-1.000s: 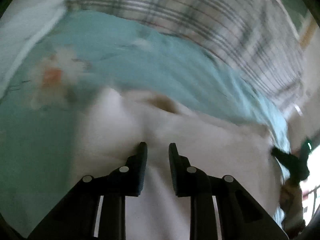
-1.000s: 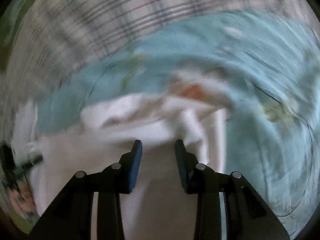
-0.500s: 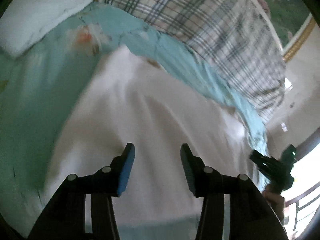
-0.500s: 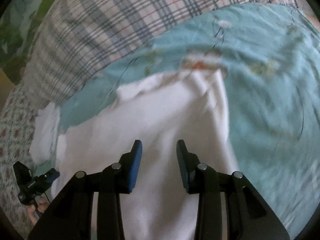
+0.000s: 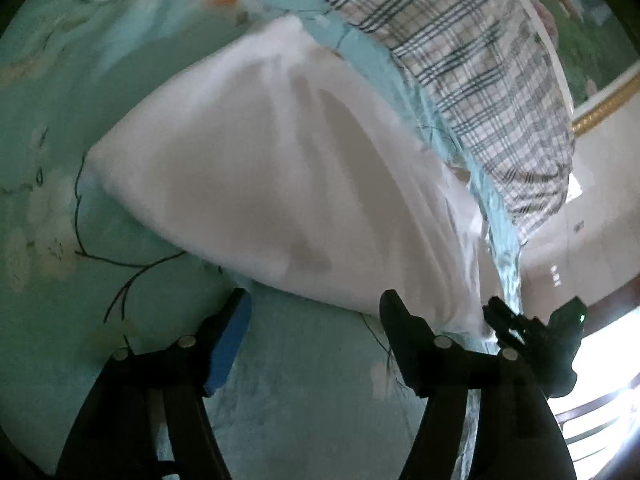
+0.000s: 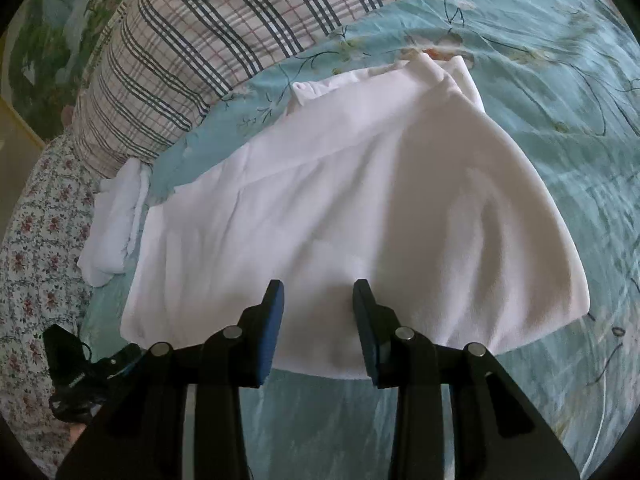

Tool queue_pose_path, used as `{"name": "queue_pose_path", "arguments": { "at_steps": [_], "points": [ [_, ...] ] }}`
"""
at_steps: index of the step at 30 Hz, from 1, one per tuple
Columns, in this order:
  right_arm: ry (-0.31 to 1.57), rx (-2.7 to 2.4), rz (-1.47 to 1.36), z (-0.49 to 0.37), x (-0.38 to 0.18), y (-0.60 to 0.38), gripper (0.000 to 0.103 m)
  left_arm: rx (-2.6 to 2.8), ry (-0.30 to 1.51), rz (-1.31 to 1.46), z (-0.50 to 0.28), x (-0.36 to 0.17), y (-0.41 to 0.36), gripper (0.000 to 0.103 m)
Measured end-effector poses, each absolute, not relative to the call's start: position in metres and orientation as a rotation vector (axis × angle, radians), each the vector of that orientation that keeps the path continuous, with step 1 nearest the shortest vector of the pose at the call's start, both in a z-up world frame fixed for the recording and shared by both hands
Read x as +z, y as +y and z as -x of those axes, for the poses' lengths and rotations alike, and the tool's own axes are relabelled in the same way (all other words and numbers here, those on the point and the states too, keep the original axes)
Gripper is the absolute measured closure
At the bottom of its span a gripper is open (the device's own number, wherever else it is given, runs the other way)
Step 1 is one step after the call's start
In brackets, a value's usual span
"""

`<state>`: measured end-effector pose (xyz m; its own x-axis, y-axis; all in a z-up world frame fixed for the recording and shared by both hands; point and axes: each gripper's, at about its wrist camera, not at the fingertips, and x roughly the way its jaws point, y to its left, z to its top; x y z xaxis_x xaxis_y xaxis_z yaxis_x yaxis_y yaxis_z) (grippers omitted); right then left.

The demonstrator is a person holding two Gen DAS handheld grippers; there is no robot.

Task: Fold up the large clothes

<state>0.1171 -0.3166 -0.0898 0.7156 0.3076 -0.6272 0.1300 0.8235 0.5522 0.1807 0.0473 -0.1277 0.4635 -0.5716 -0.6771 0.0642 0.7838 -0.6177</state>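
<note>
1. A white garment [image 6: 360,208] lies spread on a teal flowered bedsheet [image 6: 560,80], doubled over, its near edge just ahead of both grippers.
2. The left gripper [image 5: 316,312] has its jaws opening wide; nothing is between them, only sheet below.
3. The right gripper [image 6: 318,304] stands partly open over the garment's near edge, with cloth under the gap but not pinched.
4. A plaid quilt [image 6: 200,40] lies beyond.
5. This looks like the release after one fold. The next fold probably calls for gripping an edge or corner afresh.
</note>
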Motion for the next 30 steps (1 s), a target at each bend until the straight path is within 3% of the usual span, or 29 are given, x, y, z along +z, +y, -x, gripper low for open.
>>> {"name": "queue_pose_path", "arguments": {
  "at_steps": [8, 12, 19, 22, 23, 24, 26, 30],
  "points": [
    [0.785, 0.099, -0.599, -0.119, -0.089, -0.316, 0.066, -0.316, 0.94, 0.683, -0.217, -0.133, 0.067, 0.036],
    [0.783, 0.111, -0.582, -0.124, -0.084, -0.311, 0.066, -0.268, 0.916, 0.7, -0.238, -0.133, 0.075, 0.044],
    [0.776, 0.18, -0.559, -0.152, -0.074, -0.289, 0.066, -0.255, 0.906, 0.683, -0.242, -0.133, 0.076, 0.049],
    [0.775, 0.212, -0.569, -0.164, -0.073, -0.28, 0.066, -0.249, 0.904, 0.676, -0.241, -0.134, 0.079, 0.065],
    [0.774, 0.229, -0.563, -0.168, -0.071, -0.275, 0.066, -0.256, 0.902, 0.672, -0.241, -0.134, 0.08, 0.078],
    [0.77, 0.25, -0.552, -0.173, -0.069, -0.27, 0.067, -0.268, 0.9, 0.674, -0.241, -0.134, 0.08, 0.084],
    [0.784, 0.29, -0.529, -0.187, -0.067, -0.258, 0.077, -0.28, 0.889, 0.667, -0.24, -0.13, 0.078, 0.09],
    [0.855, 0.35, -0.487, -0.216, -0.078, -0.232, 0.086, -0.309, 0.842, 0.602, -0.235, -0.108, 0.067, 0.093]
  ]
}}
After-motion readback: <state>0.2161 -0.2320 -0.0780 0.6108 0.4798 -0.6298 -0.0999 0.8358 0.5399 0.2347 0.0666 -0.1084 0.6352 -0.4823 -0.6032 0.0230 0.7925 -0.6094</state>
